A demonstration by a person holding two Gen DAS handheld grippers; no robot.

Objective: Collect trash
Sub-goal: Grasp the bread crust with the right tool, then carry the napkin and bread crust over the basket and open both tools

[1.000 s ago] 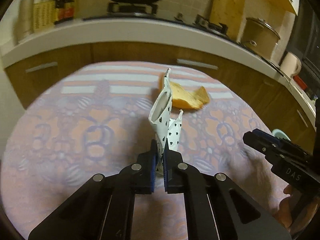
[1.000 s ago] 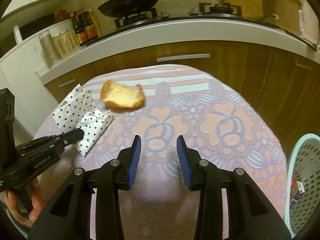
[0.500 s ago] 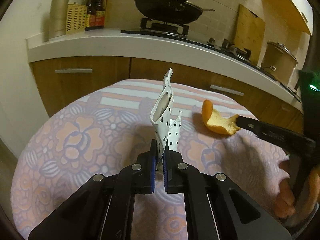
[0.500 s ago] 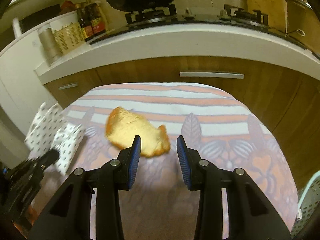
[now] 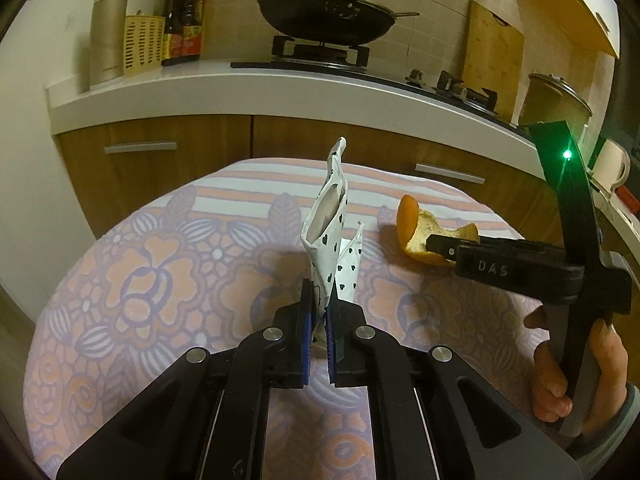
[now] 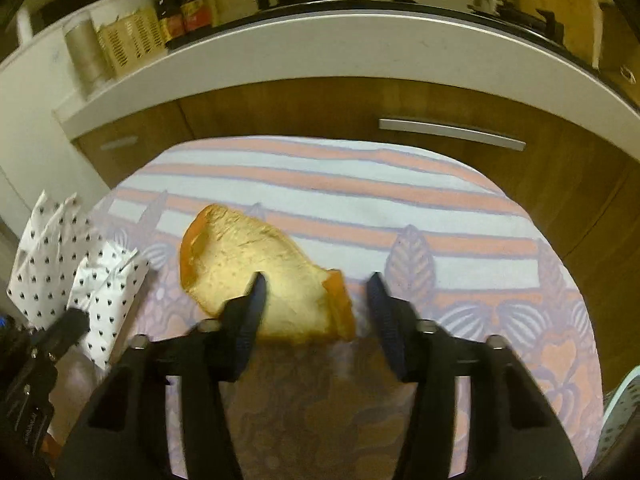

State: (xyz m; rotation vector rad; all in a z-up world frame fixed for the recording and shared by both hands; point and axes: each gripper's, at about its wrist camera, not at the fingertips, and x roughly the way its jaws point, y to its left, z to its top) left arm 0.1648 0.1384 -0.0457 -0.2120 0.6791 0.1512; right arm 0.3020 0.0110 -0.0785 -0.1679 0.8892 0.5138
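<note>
The left gripper (image 5: pixel 316 312) had its fingers (image 5: pixel 305 320) clenched on the base of a crumpled heart-print paper wrapper (image 5: pixel 328 232), which stood upright above the bench (image 5: pixel 160 264). The right gripper (image 6: pixel 316 300) had its fingers (image 6: pixel 252 304) spread apart, straddling the near edge of a piece of bread (image 6: pixel 256 268) lying flat on the patterned cloth; whether a pad touched it could not be told. The bread looked light, soft and crumbly, likely to tear under a hard squeeze. The firmer crust edge (image 6: pixel 338 300) seemed the better hold.
</note>
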